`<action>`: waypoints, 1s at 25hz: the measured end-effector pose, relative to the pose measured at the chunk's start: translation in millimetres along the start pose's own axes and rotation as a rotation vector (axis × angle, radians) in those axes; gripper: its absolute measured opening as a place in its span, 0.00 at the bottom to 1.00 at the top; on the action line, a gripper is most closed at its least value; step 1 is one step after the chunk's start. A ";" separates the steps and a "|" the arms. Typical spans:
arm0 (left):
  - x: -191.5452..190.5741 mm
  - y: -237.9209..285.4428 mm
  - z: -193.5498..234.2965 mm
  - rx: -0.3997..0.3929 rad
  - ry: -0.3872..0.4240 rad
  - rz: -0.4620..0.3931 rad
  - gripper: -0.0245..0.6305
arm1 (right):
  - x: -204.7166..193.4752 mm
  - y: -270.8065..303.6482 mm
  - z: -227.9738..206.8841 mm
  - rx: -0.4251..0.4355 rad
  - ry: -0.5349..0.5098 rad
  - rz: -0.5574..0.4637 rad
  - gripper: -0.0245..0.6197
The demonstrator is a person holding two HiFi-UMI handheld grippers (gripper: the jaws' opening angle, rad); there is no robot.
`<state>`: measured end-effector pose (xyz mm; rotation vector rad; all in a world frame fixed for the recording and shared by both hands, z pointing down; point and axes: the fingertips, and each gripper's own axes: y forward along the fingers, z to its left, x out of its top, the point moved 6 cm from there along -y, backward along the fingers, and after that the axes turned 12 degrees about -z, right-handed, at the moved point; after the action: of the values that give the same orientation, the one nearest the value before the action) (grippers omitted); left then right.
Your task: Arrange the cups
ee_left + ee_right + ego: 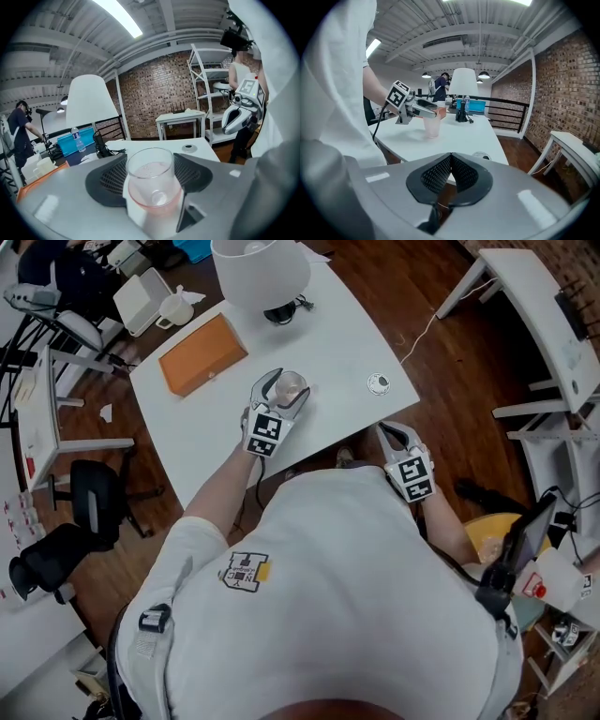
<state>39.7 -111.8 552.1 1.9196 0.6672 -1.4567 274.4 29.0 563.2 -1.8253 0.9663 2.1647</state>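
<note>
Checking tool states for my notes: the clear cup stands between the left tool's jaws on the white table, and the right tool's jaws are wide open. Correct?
Not quite. The right gripper view shows the right tool with its jaws shut, pads together, nothing between them. The rest holds: the clear cup stands on the white table between the jaws of the left tool.

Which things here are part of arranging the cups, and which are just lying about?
Part of the job:
- cup, standing on the table between the open jaws of the left gripper
- right gripper, shut and empty

Just lying about, all on the table:
- orange box
- lamp
- small round cap
</note>
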 end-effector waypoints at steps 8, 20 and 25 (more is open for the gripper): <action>4.7 -2.6 6.0 0.006 -0.037 -0.005 0.50 | 10.9 15.4 6.9 0.021 -0.039 -0.008 0.04; 85.1 -19.9 38.9 -0.015 -0.097 -0.153 0.50 | 67.4 61.1 13.9 0.089 -0.084 -0.155 0.04; 105.6 -43.6 53.8 0.024 -0.089 -0.182 0.50 | 102.1 108.8 37.1 0.214 -0.161 -0.209 0.04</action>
<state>1.2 -120.0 432.1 1.8392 0.8035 -1.6577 163.9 -64.4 511.2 -1.5537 0.8902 1.9645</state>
